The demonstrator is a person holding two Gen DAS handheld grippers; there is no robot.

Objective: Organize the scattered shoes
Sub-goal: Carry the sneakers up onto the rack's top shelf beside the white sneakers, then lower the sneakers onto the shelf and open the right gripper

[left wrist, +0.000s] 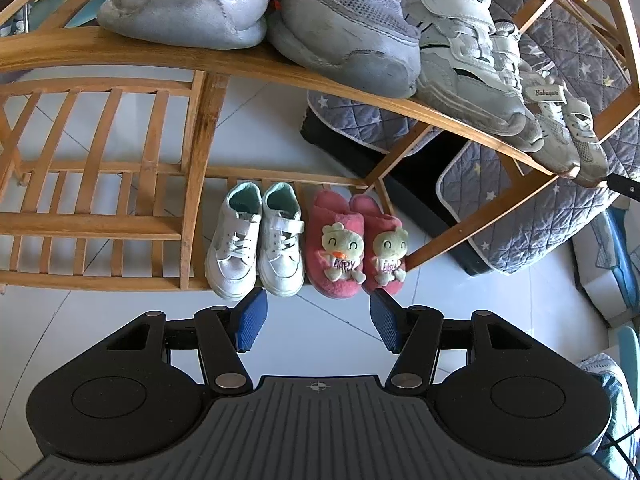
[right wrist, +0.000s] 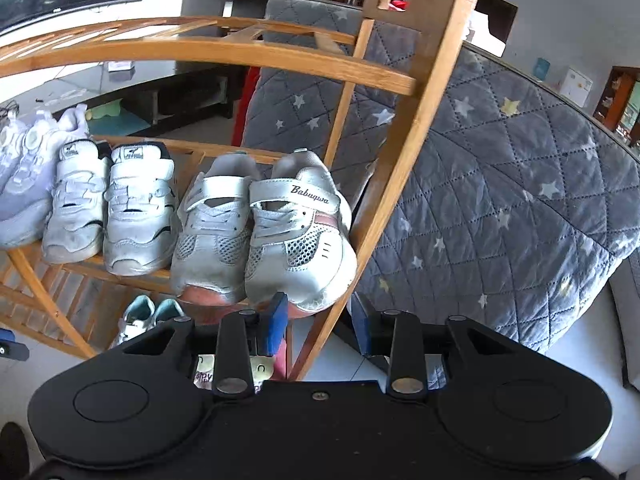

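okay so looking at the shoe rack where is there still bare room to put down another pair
Free: the bottom shelf slats left of the white sneakers, and the top shelf. Crowded: the middle shelf, filled by the grey sneakers, the strap sneakers and the Babuqwa pair against the side post.

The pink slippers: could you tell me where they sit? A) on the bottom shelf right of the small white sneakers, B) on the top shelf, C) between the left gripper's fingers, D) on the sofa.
A: the pink slippers sit on the bottom shelf, just right of the small white sneakers.
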